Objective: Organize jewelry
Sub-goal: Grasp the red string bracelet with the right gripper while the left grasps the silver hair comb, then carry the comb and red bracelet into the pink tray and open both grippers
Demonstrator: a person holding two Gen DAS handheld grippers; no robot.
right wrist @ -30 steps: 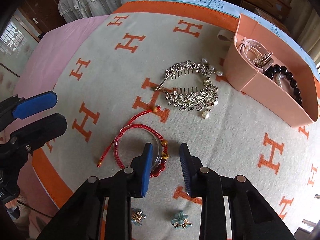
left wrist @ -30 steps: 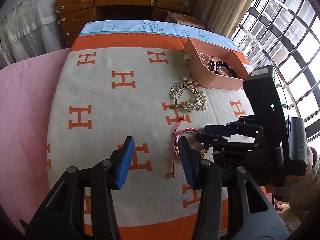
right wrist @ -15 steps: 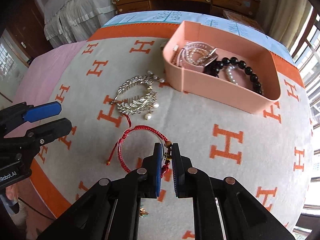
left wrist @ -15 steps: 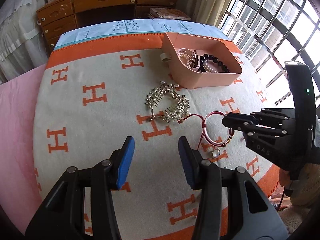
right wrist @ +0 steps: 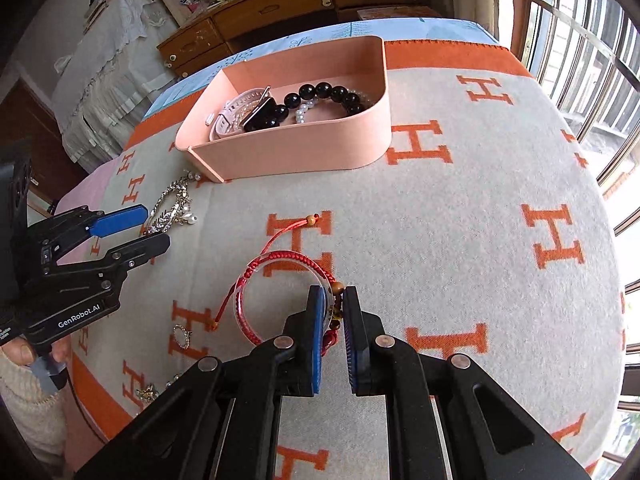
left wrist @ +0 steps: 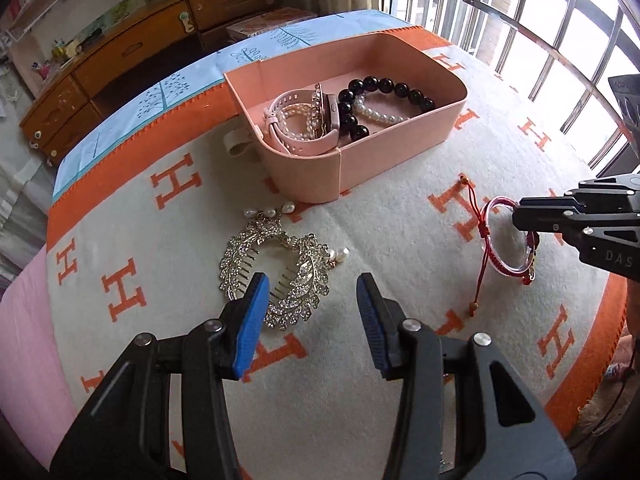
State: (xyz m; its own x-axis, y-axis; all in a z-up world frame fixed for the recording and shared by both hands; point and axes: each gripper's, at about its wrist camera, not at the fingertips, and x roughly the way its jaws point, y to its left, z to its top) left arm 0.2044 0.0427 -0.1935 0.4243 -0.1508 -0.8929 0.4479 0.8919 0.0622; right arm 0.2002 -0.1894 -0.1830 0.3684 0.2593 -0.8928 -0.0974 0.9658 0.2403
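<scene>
My right gripper (right wrist: 333, 310) is shut on a red cord bracelet (right wrist: 276, 258) with a clear ring, held above the blanket; it also shows in the left wrist view (left wrist: 486, 236), hanging from the right gripper (left wrist: 520, 216). A pink tray (left wrist: 384, 152) (right wrist: 296, 152) holds a black bead bracelet (left wrist: 384, 84), a pearl bracelet and a pink watch. My left gripper (left wrist: 312, 300) is open and empty, just above a silver leaf hair comb (left wrist: 296, 276) that lies on the blanket.
The orange-and-cream H-pattern blanket (right wrist: 460, 240) covers the table. A small ring pendant (right wrist: 182, 334) and small ornaments (right wrist: 146, 392) lie near the blanket's front edge. A wooden dresser (left wrist: 132, 48) stands behind, windows on the right.
My right gripper closed on the red bracelet and lifted it to the right, nearer the tray. My left gripper moved forward over the silver comb and stayed open.
</scene>
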